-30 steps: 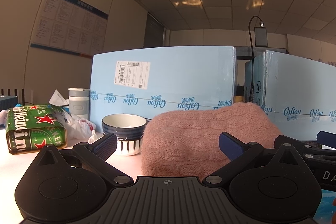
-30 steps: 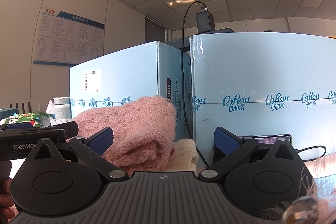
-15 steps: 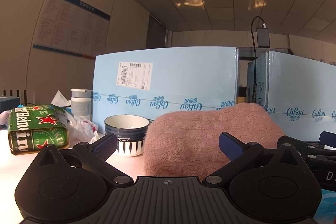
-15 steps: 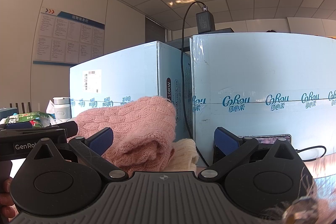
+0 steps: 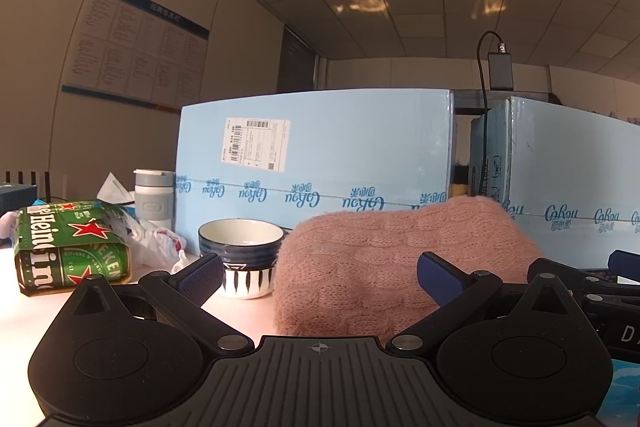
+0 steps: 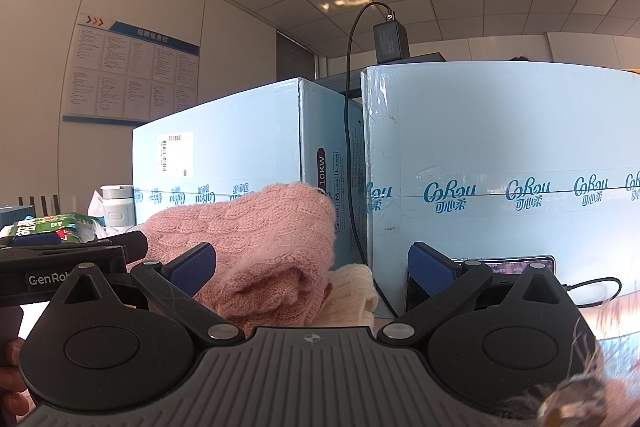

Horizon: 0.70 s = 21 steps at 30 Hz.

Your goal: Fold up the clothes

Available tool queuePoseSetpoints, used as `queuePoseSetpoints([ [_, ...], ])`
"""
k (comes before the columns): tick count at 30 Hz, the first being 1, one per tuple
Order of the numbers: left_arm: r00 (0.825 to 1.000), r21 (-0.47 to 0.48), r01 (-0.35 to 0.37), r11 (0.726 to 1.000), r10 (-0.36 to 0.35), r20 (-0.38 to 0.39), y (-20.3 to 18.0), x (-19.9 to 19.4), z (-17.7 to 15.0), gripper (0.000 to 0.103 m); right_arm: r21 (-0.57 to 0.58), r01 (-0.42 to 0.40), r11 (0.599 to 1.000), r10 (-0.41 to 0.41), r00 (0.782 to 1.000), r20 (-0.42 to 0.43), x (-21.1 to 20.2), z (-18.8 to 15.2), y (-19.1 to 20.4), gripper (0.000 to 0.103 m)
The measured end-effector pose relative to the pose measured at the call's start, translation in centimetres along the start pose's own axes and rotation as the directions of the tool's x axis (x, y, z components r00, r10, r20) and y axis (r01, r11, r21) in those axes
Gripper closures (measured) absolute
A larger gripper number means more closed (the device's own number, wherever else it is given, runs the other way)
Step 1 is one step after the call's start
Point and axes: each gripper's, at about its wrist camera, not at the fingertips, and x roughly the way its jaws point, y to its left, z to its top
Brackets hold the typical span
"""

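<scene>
A folded pink cable-knit sweater (image 5: 384,263) lies in a thick bundle on the table, straight ahead in the left wrist view. My left gripper (image 5: 320,277) is open just in front of it, with nothing between its blue pads. In the right wrist view the same pink sweater (image 6: 256,247) rests on a cream knit garment (image 6: 352,291). There my right gripper (image 6: 312,267) stands open too, its left pad close to the pink knit. The left gripper's body (image 6: 60,267) shows at the left edge, with a person's fingers below it.
Two tall light-blue cartons (image 5: 320,155) (image 6: 520,167) close off the back. A striped bowl (image 5: 240,255), a grey-white cup (image 5: 154,199), a green beer carton (image 5: 68,247) and a crumpled plastic bag (image 5: 152,239) stand at the left. A phone (image 6: 516,263) on a cable leans by the right carton.
The left wrist view has shifted slightly, so the sweater and bowl sit a little further right. The right gripper has held still. Both stay open.
</scene>
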Motion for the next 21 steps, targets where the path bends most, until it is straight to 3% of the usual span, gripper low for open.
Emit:
queuePoseSetpoints([
  [21, 1.0, 0.002, 0.007, 1.0, -0.007, 0.0, -0.03, 0.05, 0.04, 0.0, 0.0, 0.0, 1.0, 0.0, 1.0, 0.0, 0.02, -0.01, 0.01, 0.0],
])
